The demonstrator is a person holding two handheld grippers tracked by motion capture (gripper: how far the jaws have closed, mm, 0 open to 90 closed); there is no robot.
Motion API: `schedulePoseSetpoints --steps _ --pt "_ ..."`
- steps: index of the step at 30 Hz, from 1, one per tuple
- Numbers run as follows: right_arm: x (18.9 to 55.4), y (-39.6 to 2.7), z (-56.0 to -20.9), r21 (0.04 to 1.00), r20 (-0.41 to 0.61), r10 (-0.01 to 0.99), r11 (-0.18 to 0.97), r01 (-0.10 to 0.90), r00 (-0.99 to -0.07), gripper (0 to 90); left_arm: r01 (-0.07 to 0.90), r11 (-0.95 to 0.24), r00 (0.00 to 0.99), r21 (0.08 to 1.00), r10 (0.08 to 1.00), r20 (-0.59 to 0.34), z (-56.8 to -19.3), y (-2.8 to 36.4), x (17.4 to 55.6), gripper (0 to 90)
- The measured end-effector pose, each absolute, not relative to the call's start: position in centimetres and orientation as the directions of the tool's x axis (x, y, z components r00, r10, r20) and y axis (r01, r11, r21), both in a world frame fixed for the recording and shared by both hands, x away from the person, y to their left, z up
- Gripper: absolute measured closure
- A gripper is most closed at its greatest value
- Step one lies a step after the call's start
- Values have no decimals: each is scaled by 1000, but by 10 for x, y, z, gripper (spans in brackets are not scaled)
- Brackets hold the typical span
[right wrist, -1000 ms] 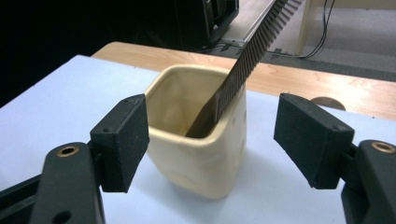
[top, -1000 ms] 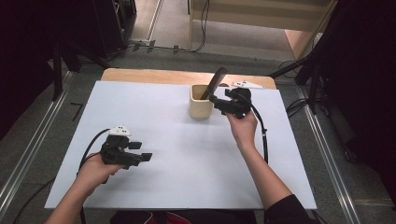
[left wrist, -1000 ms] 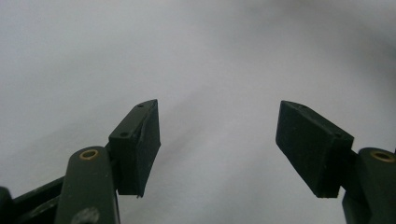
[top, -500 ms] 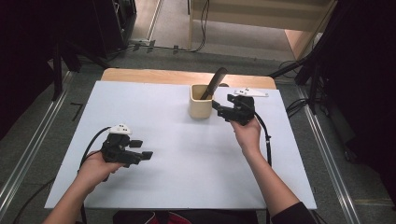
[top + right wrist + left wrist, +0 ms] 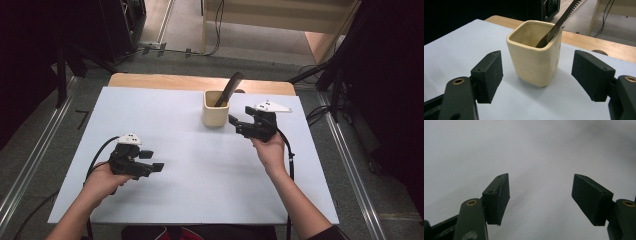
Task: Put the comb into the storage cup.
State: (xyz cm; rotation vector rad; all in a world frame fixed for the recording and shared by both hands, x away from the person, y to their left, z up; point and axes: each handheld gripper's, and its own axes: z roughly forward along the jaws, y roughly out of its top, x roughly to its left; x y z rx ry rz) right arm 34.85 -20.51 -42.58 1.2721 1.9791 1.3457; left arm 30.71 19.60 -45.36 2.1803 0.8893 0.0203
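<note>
The cream square ceramic cup (image 5: 215,109) stands upright near the far edge of the white-covered table (image 5: 190,200), with a dark toothed comb (image 5: 229,88) leaning inside it. That placing looks done. The right gripper (image 5: 239,125) sits just beside the cup, jaws wide apart and empty. The left gripper (image 5: 152,161) rests well apart, jaws open too.

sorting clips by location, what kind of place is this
Probably a lab or recording workspace, not a home: a white board table on metal floor rails, loose black cables, and a square cream ceramic cup as a prop.
</note>
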Motion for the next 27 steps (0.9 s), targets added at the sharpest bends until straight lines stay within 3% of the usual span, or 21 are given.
schedulePoseSetpoints --steps 27 --pt "309 -226 -447 828 179 793 197 524 -582 232 584 -468 765 664 592 -256 -455 200 297 317"
